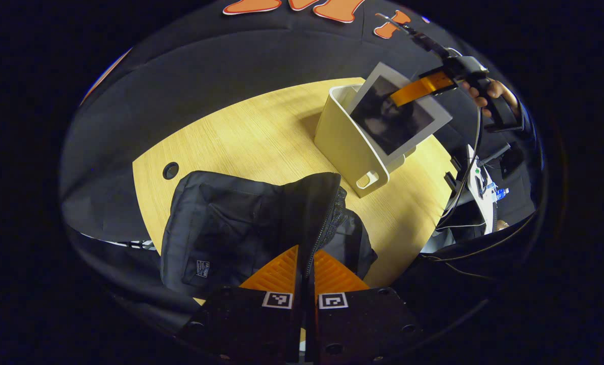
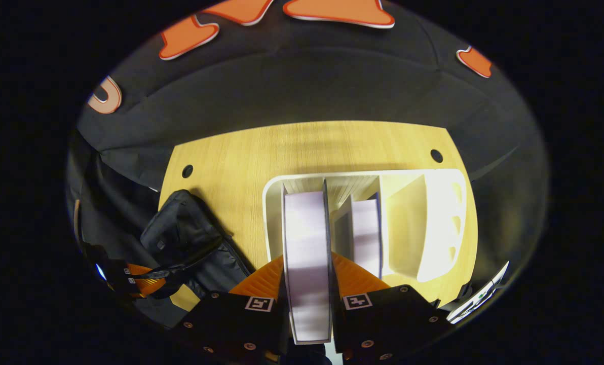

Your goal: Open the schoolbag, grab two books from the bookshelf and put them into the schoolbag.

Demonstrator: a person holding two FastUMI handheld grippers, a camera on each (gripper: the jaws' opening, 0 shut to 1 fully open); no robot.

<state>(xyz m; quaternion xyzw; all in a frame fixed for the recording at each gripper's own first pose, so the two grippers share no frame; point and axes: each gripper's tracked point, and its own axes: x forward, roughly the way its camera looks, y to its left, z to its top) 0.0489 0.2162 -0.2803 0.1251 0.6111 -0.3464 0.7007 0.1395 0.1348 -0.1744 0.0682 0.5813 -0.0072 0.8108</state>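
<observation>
Now rt claw [image 2: 307, 276] grips flat book [image 2: 307, 253], boxy bookshelf [image 2: 433, 223]

Two books [image 2: 307, 263], one schoolbag [image 2: 190, 238], one bookshelf [image 2: 433, 213]

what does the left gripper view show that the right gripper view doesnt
Left gripper view: the book's dark cover, the hand holding the right gripper, and the left gripper pinching the schoolbag's zipper edge.
Right gripper view: the bookshelf's inside, with a second book standing and the gripped book's page edges.
Both: table, schoolbag, bookshelf.
</observation>
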